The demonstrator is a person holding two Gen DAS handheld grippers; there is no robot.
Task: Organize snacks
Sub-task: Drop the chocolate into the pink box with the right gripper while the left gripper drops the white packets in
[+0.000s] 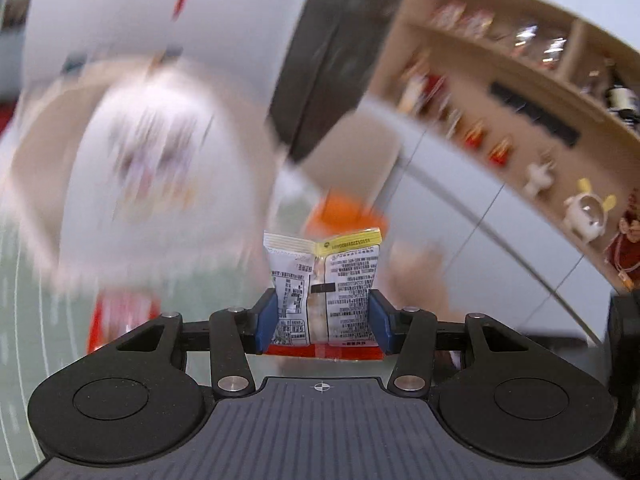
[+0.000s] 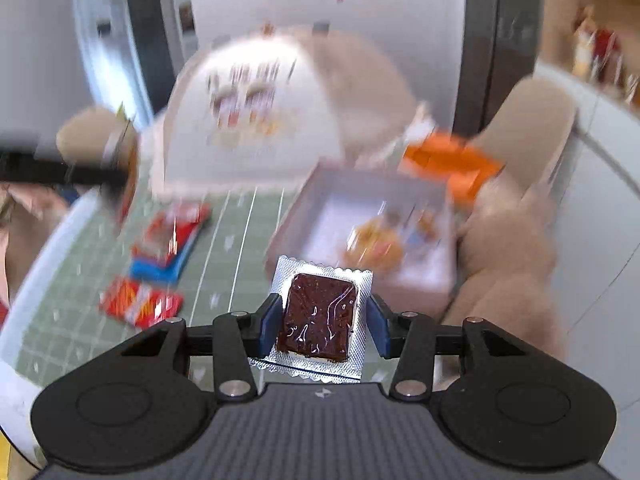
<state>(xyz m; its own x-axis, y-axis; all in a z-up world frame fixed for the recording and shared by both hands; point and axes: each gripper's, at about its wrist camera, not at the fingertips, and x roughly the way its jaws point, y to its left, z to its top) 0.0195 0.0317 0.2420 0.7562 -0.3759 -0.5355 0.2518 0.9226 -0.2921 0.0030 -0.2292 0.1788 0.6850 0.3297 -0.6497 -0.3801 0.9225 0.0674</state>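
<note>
You are working over a green cutting mat with white grid lines [image 2: 236,240], in a room with a pale wall and a curved wooden shelf of small figurines [image 1: 560,184] on the right; both views are badly smeared by motion.

Left wrist view: your left gripper [image 1: 324,316] has its blue pads pressed against both sides of a white printed snack packet with a yellow top strip and a red bottom edge [image 1: 324,292]. The packet stands upright between the jaws, long axis pointing away from the camera, back seam facing you. Beyond it, blurred, lie an orange shape and a large pale dome-like cover [image 1: 152,168] far left. You cannot see a container from here.

Right wrist view: your right gripper [image 2: 324,320] is closed partway on a silver-edged clear sachet holding a dark brown slab [image 2: 320,312], pinched by its sides and lying flat, long axis running forward. Directly ahead and slightly right, near the sachet's far edge, sits an open shallow grey box with a white floor [image 2: 432,280] that already holds some orange-yellow snacks. That is the relation to mind: the box lies just forward-right of this gripper, so the right hand looks nearer to it. A red and blue packet [image 2: 168,248] and a red and orange packet [image 2: 140,300] lie loose on the mat to the left.
</note>
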